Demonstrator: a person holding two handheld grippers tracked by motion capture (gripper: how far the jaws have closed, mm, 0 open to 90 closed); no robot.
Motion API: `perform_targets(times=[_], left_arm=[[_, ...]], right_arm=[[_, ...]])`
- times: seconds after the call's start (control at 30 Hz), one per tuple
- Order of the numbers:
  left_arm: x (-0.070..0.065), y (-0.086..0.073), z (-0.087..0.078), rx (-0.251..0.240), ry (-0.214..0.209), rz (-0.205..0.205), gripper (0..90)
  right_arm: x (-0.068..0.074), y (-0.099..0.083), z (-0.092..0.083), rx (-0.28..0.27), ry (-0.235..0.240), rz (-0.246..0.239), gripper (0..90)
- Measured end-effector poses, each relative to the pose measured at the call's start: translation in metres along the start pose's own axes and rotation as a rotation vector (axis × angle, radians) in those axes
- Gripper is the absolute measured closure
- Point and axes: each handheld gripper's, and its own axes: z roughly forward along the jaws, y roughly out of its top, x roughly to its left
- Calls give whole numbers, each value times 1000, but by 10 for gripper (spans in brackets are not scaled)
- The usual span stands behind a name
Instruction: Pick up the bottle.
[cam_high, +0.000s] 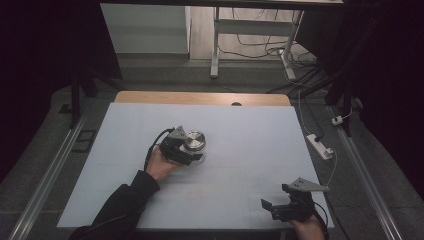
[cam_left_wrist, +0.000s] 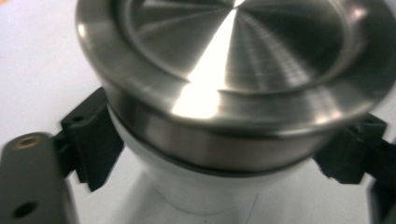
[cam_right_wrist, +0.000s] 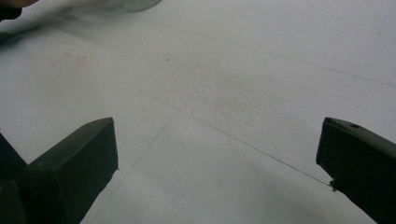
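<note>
I see a round jar with a brushed-metal lid and a white body sitting between the fingers of my left gripper, one black finger against each side just under the lid's rim, pinching it. It stands on the white board, around the middle. My right gripper sits well apart near the board's near edge, its fingers spread wide over bare board, nothing between them. A white power strip lies off the board's right side.
</note>
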Motion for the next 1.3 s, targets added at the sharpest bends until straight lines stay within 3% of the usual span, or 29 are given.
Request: perform_targets(times=[0.33, 0.83, 1.3], left_arm=[[-4, -1, -1, -5, 24, -11, 154], [-14, 8, -14, -6, -24, 4, 155], [-30, 13, -33, -9, -28, 7, 155]], right_arm=[[0, 0, 0, -2, 2, 0, 0], [0, 0, -1, -7, 3, -5, 0], [1, 0, -1, -9, 6, -12, 0]])
